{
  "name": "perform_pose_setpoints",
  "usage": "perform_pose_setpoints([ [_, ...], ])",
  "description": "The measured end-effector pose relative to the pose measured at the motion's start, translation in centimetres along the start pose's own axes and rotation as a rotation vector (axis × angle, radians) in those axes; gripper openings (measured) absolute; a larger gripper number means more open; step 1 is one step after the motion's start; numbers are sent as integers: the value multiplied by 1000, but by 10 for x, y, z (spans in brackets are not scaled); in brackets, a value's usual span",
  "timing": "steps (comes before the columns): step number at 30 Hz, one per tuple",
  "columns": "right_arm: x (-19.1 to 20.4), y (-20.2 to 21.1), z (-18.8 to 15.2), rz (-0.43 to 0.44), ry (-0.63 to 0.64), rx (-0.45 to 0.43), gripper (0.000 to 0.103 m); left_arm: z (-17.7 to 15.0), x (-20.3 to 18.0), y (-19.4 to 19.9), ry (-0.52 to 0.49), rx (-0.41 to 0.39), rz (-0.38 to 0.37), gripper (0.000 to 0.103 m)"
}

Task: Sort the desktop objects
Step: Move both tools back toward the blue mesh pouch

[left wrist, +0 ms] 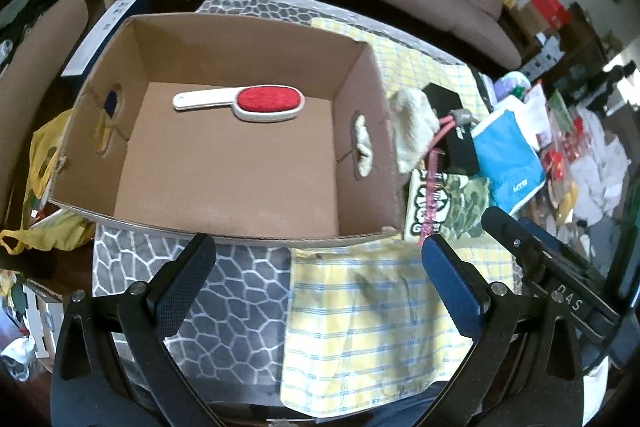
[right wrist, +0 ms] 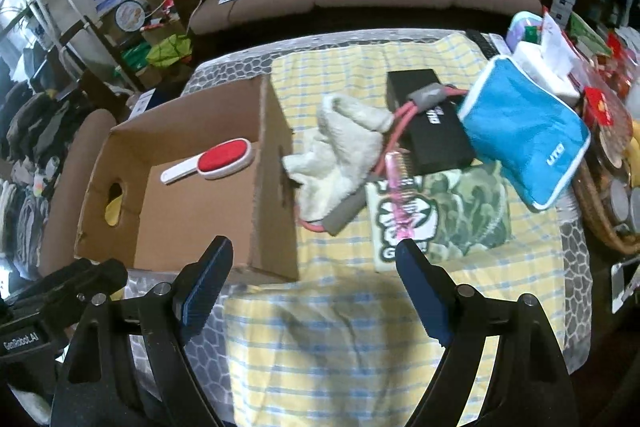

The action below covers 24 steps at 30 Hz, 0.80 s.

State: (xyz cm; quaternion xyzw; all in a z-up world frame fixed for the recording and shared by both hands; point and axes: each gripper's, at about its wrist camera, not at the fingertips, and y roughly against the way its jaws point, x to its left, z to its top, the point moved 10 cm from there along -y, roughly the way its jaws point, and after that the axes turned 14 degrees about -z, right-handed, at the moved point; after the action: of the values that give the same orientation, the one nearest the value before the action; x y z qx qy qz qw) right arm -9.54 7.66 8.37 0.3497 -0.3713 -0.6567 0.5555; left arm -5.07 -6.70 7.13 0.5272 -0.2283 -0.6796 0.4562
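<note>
While both pairs of tongs hang empty over the near edge of the surface, the sorting stands at an early stage. Nearest the cameras, the left tongs [left wrist: 318,281] and the right tongs [right wrist: 314,291] each show two dark fingers spread wide with nothing between them; below them lies only the yellow checked cloth [right wrist: 360,339] and the grey pebble-pattern mat [left wrist: 224,311].

Beyond the left tongs, toward 12 o'clock in the left wrist view, sits the open cardboard box [left wrist: 228,163], which by judgement serves as the sorting bin. One item lies inside it: a lint brush [left wrist: 240,101] on the box floor, near the far wall. Its long axis runs roughly 9 to 3 o'clock in that view, white handle toward 9, red pad toward 3. In the right wrist view the same brush appears at about 10 o'clock, tilted, handle low-left and pad high-right.

Farther out, at 1 to 2 o'clock of the right tongs, the unsorted pile remains on the cloth just beside the box: a cream fleece cloth [right wrist: 340,143] touching the box wall, a pink looped band with grey grips [right wrist: 404,115], a pink comb [right wrist: 400,195] lying on a green printed pack [right wrist: 448,215], a black box [right wrist: 428,123], and a blue pouch [right wrist: 524,131]. One object thus appears done; at least six are left.
</note>
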Motion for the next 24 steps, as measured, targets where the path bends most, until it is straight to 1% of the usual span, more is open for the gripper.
perform_pose_setpoints([
  [8, -49, -2, -4, -27, -35, -4, 85, -7, -43, -20, -85, -9, 14, 103],
  [16, -97, 2, -4, -47, -50, -19, 85, -5, -84, -37, -219, -28, 66, 103],
  [20, -120, 0, -1, -55, -67, -17, 85, -3, -104, -47, -256, -31, 56, 103],
  [24, -140, -5, 2, -69, -77, -12, 85, 1, -117, -57, -293, -32, 68, 103],
])
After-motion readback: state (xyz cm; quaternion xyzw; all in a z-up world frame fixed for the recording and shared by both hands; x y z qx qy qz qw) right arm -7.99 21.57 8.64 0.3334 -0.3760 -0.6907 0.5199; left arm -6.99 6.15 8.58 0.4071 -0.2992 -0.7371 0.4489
